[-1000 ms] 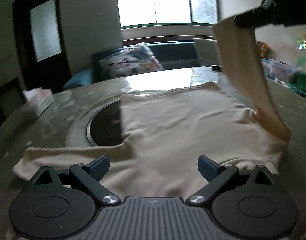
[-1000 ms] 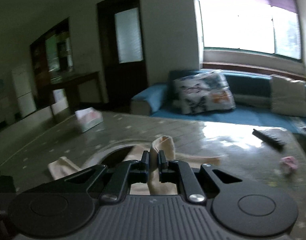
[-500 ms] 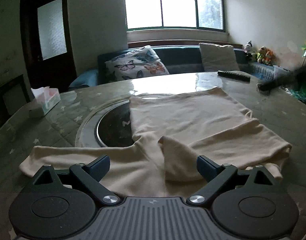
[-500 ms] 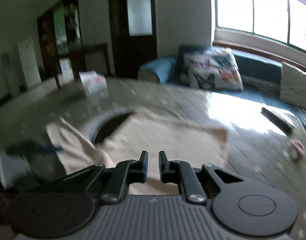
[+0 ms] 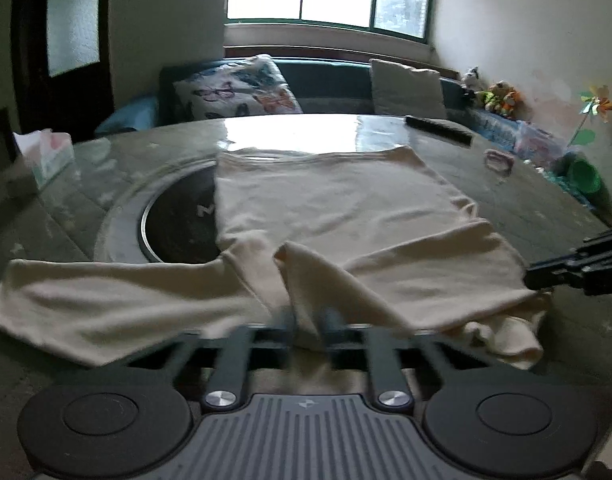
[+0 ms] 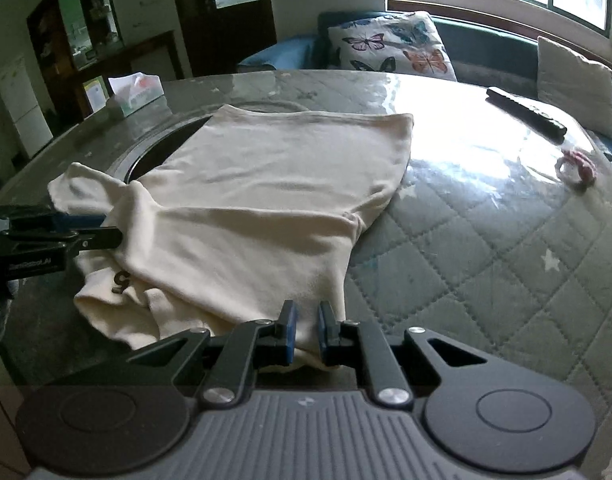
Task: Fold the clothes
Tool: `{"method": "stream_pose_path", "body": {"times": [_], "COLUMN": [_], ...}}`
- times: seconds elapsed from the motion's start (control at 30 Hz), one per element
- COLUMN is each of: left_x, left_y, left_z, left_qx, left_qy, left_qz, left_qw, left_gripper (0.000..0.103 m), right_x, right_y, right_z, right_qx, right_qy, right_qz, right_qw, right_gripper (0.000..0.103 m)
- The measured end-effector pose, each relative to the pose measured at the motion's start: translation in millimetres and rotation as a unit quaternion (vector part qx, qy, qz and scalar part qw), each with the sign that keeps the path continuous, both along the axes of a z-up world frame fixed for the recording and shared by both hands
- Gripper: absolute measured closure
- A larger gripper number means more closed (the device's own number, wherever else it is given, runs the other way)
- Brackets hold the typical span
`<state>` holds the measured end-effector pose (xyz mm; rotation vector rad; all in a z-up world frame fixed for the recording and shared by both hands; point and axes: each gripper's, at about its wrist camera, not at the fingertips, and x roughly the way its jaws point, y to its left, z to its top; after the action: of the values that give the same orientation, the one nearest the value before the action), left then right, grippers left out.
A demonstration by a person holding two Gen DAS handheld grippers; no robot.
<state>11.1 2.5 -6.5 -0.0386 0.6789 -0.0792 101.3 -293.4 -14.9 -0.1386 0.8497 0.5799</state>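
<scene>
I see the cream shirt [image 5: 337, 216] spread on the table [image 6: 485, 240], both my left gripper [image 5: 309, 326] and right gripper [image 6: 304, 330] pinching its near edge; uneven lifting could skew the fold.

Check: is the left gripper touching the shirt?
Touching. The left wrist view shows the left gripper with its jaws, just closed, pinching a fold of the shirt.

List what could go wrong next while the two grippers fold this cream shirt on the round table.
1. The left gripper has just closed on a bunched ridge of the cream shirt; lifting may drag layers beneath.
2. The right gripper grips the near edge; uneven pulls could undo the folded-in sleeve.
</scene>
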Motion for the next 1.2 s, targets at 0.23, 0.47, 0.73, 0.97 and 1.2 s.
{"method": "stream_pose_path", "body": {"times": [0.23,0.47,0.73,0.97,1.2], "left_x": [-14,-19,12,29,13], "left_y": [4,15,-5,-2,16], "left_z": [13,17,20,-5,-2], "left_qx": [0.020,0.035,0.015,0.037,0.039], "left_qy": [-0.012,-0.005,-0.025,0.005,-0.001], "left_qz": [0.008,0.032,-0.018,-0.008,0.012], "left_qw": [0.9997,0.9989,0.9994,0.9993,0.9991], "left_gripper": [0.099,0.096,0.095,0.095,0.084], "right_x": [15,32,40,45,39], "right_y": [8,22,28,25,35], "right_z": [16,5,-6,-9,-4], "right_qx": [0.005,-0.004,-0.002,0.009,0.000], "right_qy": [-0.035,-0.035,-0.033,-0.026,-0.034], "right_qz": [-0.002,0.000,-0.007,-0.023,-0.015], "right_qw": [0.999,0.999,0.999,0.999,0.999], "right_gripper": [0.092,0.092,0.092,0.092,0.091]}}
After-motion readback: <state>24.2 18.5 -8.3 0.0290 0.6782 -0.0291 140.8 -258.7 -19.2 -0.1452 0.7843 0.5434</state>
